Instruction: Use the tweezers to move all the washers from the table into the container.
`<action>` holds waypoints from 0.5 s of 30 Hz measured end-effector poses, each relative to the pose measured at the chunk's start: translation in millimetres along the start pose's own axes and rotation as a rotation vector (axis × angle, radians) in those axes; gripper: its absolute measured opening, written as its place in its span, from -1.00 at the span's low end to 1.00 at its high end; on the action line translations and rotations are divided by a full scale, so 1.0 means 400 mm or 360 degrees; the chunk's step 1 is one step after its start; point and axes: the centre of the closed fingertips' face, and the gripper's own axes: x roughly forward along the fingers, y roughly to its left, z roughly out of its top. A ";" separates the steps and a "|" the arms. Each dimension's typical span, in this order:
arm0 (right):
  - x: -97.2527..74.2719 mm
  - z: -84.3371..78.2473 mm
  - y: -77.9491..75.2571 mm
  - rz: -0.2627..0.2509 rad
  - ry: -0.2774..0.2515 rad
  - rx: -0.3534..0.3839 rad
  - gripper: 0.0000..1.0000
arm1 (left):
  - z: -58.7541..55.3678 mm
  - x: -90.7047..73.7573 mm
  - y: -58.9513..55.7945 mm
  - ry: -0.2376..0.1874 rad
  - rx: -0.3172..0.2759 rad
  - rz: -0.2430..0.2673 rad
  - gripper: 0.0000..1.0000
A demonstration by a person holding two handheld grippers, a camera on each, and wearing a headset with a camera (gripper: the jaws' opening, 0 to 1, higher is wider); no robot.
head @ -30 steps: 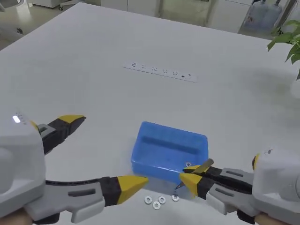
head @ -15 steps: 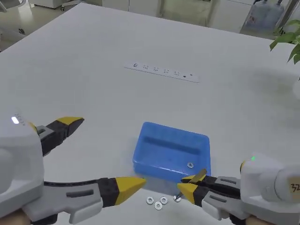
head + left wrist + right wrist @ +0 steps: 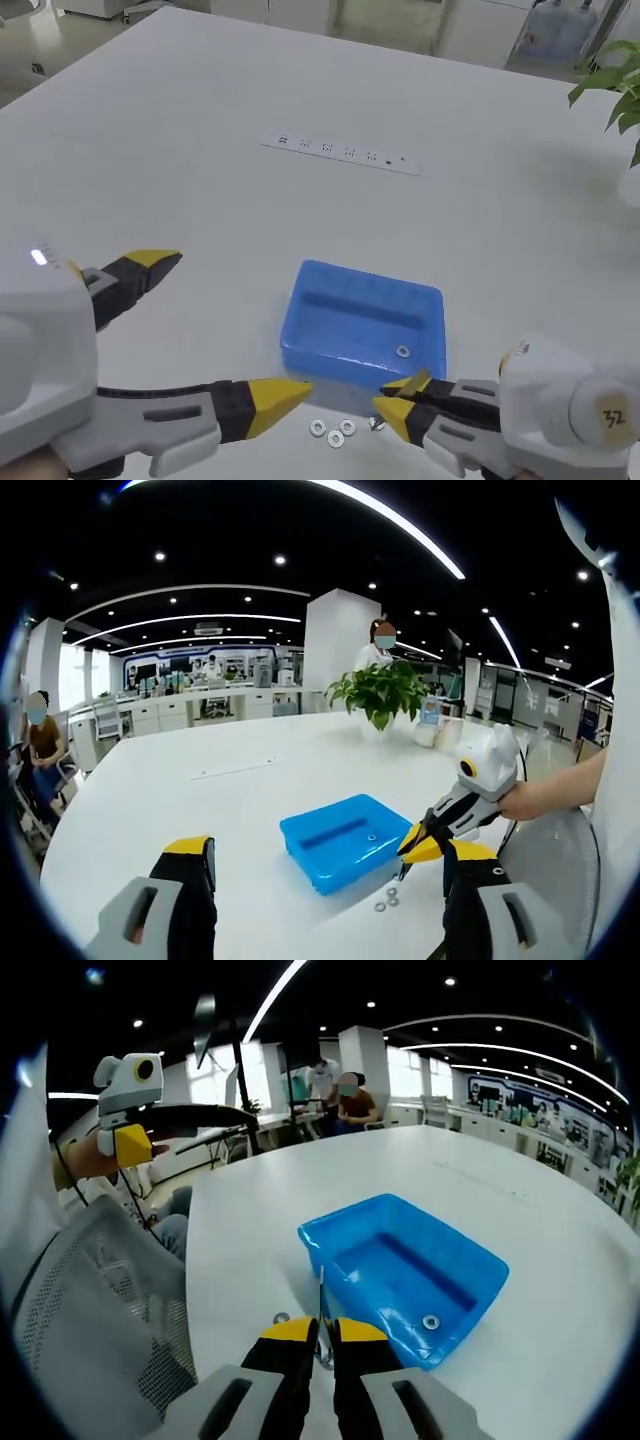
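The blue container (image 3: 360,318) stands on the white table with one washer (image 3: 402,351) inside it, near its front right corner. Several more washers (image 3: 335,432) lie on the table just in front of the container. My right gripper (image 3: 393,396) hovers over them, shut on thin metal tweezers (image 3: 321,1295) that point down beside the container's (image 3: 395,1265) near corner. The washer (image 3: 431,1321) inside it shows in the right gripper view. My left gripper (image 3: 232,325) is wide open and holds nothing, left of the container (image 3: 345,842); the right gripper (image 3: 432,840) enters its view.
A white power strip (image 3: 340,153) lies farther back on the table. A green plant (image 3: 612,85) stands at the far right. An office chair's mesh back (image 3: 100,1300) is close on the near side. People sit and stand in the background.
My right gripper has drawn back toward me from over the container's front edge and now sits lower, above the loose washers. The left gripper has held still.
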 end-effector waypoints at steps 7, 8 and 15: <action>-0.026 0.031 0.000 -0.0014 -0.0055 0.0050 -0.94 | 0.000 -0.004 0.002 -0.0003 -0.0004 0.0007 0.92; -0.033 0.042 0.000 -0.0016 -0.0077 0.0064 -0.94 | 0.000 -0.005 0.002 -0.0006 -0.0005 0.0009 0.92; -0.067 0.096 -0.006 -0.0036 -0.0130 0.0038 -0.94 | -0.002 -0.012 0.005 -0.0013 -0.0023 0.0020 0.92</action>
